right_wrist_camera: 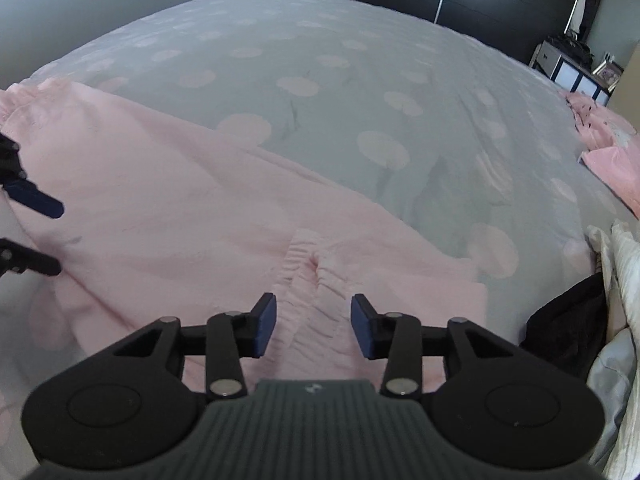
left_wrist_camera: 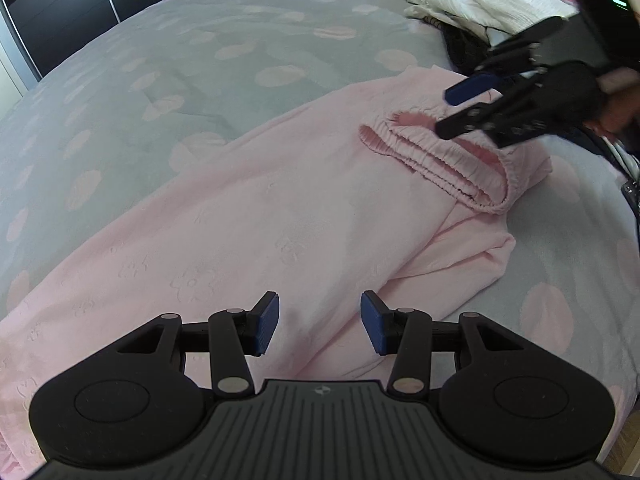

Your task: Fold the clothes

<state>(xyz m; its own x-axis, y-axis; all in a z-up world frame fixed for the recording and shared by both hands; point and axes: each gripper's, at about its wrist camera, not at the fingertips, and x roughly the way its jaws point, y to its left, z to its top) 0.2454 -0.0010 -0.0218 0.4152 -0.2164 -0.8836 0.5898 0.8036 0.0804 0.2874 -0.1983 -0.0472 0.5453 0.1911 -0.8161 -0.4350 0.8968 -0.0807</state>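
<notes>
Left wrist view
- Left gripper (left_wrist_camera: pixel 320 324): jaws apart, blue pads facing each other with a clear gap; nothing clamped between them.
- Pink trousers (left_wrist_camera: pixel 248 240): spread on the bed directly below and ahead of the left gripper, running from its near left out to its far right; embossed flower pattern visible in the cloth.
- Waistband (left_wrist_camera: pixel 436 160): gathered elastic end of the pink trousers, ahead and to the right of the left gripper, folded back onto the cloth, its opening showing a darker pink inside.
- Right gripper (left_wrist_camera: pixel 456 110): ahead at the upper right, jaws apart, tips just over the waistband; no cloth pinched between them.
- Hand (left_wrist_camera: pixel 616 100): behind the right gripper, partly shown at the frame edge.
- Bedspread (left_wrist_camera: pixel 200 80): grey with pale pink spots, ahead and left of the left gripper, under the trousers.
- White clothes (left_wrist_camera: pixel 480 4): heaped far ahead to the right, beyond the right gripper, with dark cloth beside them.

Right wrist view
- Right gripper (right_wrist_camera: pixel 314 326): jaws apart; the waistband (right_wrist_camera: pixel 308 280) lies below the gap, not pressed by either pad.
- Pink trousers (right_wrist_camera: pixel 160 200): stretch from under the right gripper away to its left.
- Left gripper (right_wrist_camera: pixel 56 236): at the far left edge, jaws apart, over the trousers.
- Bedspread (right_wrist_camera: pixel 340 80): fills the area ahead of the right gripper.
- Pink garment (right_wrist_camera: pixel 608 152): far to the right, at the bed edge.
- Dark cloth (right_wrist_camera: pixel 564 328): close on the right, next to pale crumpled fabric (right_wrist_camera: pixel 620 280).
</notes>
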